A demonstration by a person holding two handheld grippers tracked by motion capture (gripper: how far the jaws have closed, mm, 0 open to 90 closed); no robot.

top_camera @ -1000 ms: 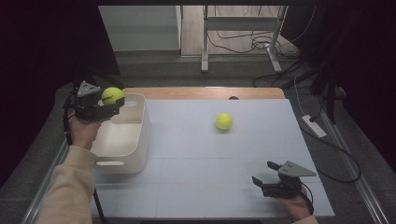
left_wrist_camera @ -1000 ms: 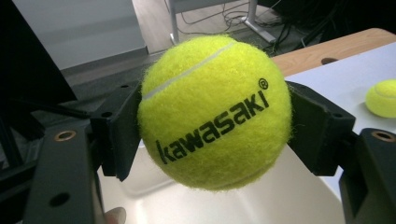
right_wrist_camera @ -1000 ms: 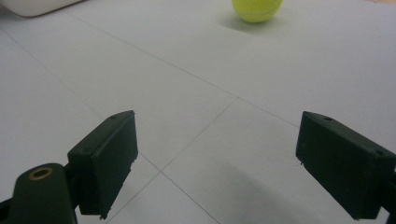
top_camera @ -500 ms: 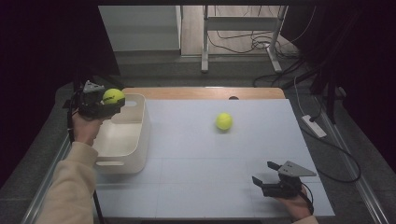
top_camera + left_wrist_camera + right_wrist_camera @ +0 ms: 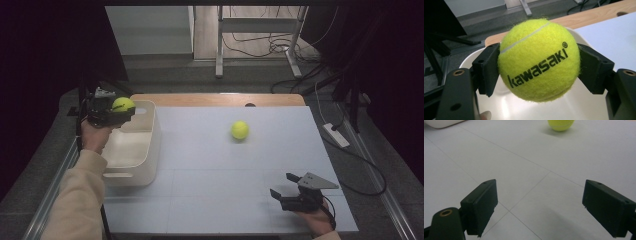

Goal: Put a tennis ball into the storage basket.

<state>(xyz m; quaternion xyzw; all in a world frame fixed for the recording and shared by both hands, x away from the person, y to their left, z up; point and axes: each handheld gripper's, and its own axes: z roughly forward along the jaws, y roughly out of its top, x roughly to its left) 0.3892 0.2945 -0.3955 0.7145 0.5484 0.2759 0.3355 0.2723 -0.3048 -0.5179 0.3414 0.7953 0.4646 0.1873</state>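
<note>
Left gripper [image 5: 116,113]: clenched on a yellow tennis ball [image 5: 123,104], one jaw pad pressed against each side at about the ball's middle. In the left gripper view the ball [image 5: 539,58] sits squarely between the jaws, with the printed lettering facing the camera. The grasp looks secure.

Position: the held ball hangs above the far part of the white bin [image 5: 150,145], which stands at the left of the table [image 5: 210,200]. In the left gripper view the bin's pale interior [image 5: 564,107] lies directly below the ball, and no contents can be seen in the part of the bin that shows.

Right gripper [image 5: 287,190]: released, jaws spread wide, grasping nothing, resting low at the near right of the table. Its own view looks across bare tabletop toward a second tennis ball [image 5: 561,124], which lies well apart from it near the middle of the table [image 5: 240,130].

Judgement: the step in hand appears to be depositing the held ball into the bin.

Recommendations:
- Bring the ball down inside the bin walls before letting go; a drop from height is likely to bounce out.
- Keep it centred over the bin floor, away from the rim.
- Part the jaws evenly so neither pad flicks the ball sideways.
- Lift the gripper straight up without catching the bin wall.
</note>
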